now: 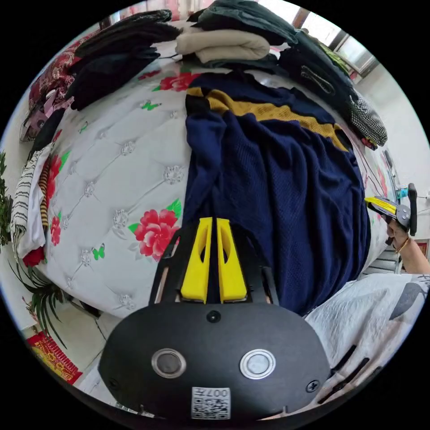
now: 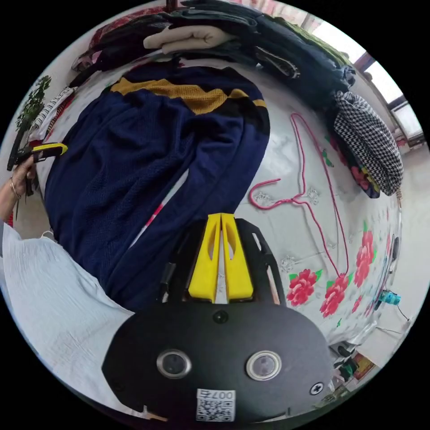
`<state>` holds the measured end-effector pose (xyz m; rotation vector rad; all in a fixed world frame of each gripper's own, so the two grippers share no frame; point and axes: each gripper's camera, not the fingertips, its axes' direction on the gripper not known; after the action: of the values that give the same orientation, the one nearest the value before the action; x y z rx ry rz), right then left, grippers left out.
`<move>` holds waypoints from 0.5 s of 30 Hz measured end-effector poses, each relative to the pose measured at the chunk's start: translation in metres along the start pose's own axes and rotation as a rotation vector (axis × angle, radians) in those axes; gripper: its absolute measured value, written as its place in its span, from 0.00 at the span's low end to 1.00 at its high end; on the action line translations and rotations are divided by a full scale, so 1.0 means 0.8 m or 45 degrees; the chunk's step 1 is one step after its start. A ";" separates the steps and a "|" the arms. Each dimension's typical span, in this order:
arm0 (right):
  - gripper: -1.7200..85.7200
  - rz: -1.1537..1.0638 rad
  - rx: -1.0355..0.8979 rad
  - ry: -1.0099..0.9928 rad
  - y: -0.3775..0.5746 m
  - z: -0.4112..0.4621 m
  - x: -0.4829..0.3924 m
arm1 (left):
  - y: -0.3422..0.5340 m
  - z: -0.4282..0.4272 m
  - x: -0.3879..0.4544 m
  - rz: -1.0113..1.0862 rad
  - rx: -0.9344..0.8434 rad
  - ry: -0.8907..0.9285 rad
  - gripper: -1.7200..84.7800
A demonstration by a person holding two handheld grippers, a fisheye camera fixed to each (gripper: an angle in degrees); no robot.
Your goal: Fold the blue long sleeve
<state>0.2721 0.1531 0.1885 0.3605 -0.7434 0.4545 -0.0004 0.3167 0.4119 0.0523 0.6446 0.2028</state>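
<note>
Blue long-sleeve knitted top (image 1: 286,188) with a mustard-yellow band across its chest lies spread flat on the white quilted bed cover printed with red flowers (image 1: 116,179); its hem hangs at the near edge by the person's white garment (image 2: 49,286). Folded dark and beige clothes (image 1: 224,42) are stacked along the far side of the bed. In the right gripper view, a black-and-white houndstooth garment (image 2: 371,143) sits at the bed's edge, and a pink wire hanger (image 2: 309,192) lies on the cover just beside the top's sleeve. Left gripper (image 1: 213,224) has its yellow jaws together over the top's edge; whether cloth is pinched I cannot tell. Right gripper (image 2: 221,219) has its jaws together over the bare cover, holding nothing.
</note>
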 end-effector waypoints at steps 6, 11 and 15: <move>0.02 0.410 0.202 0.108 -0.025 -0.087 0.144 | -0.072 -0.045 -0.095 0.052 -0.134 0.208 0.01; 0.05 0.382 0.307 -0.239 -0.017 -0.123 0.154 | -0.079 -0.084 -0.127 0.042 -0.055 0.451 0.02; 0.08 0.293 0.060 -0.350 -0.006 -0.040 0.050 | -0.066 -0.092 -0.119 -0.041 0.068 0.294 0.09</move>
<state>0.3184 0.1750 0.1947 0.3882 -1.0492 0.6479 -0.1097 0.2443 0.4037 0.0707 0.8802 0.1614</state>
